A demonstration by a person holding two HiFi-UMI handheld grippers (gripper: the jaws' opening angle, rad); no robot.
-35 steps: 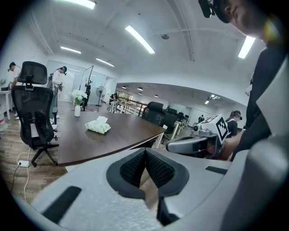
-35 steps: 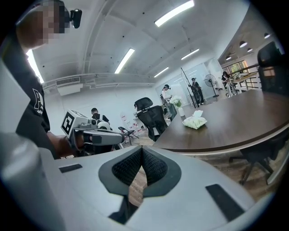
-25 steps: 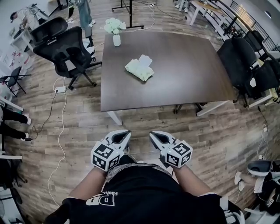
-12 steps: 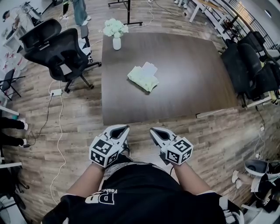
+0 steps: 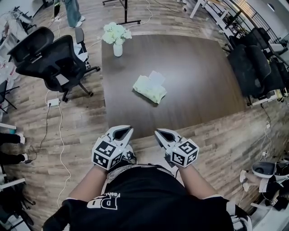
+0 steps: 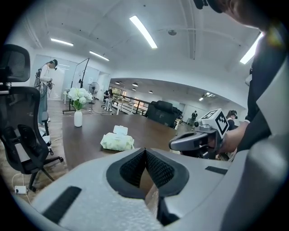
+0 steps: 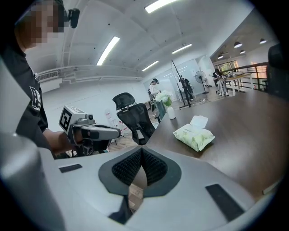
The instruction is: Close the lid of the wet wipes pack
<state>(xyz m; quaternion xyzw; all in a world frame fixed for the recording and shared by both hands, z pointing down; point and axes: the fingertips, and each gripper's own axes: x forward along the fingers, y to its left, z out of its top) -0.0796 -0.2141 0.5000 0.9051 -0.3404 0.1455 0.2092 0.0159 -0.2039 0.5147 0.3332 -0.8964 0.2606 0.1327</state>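
Observation:
A pale green wet wipes pack (image 5: 149,89) lies near the middle of the dark brown table (image 5: 194,76), its white lid flipped open at the far end. The pack also shows in the left gripper view (image 6: 117,141) and the right gripper view (image 7: 194,136). My left gripper (image 5: 123,132) and right gripper (image 5: 161,133) hang side by side at the table's near edge, well short of the pack. Both have their jaws together with nothing between them. Each gripper shows in the other's view: right gripper (image 6: 187,140), left gripper (image 7: 104,131).
A white vase of flowers (image 5: 116,38) stands at the table's far left corner. Black office chairs (image 5: 49,58) stand left of the table, and dark chairs (image 5: 253,63) on the right. Cables (image 5: 58,131) run over the wooden floor. A person (image 5: 70,13) stands far back.
Both grippers have come forward together, from over the floor to the table's near edge. The pack and table now lie closer. Jaws unchanged.

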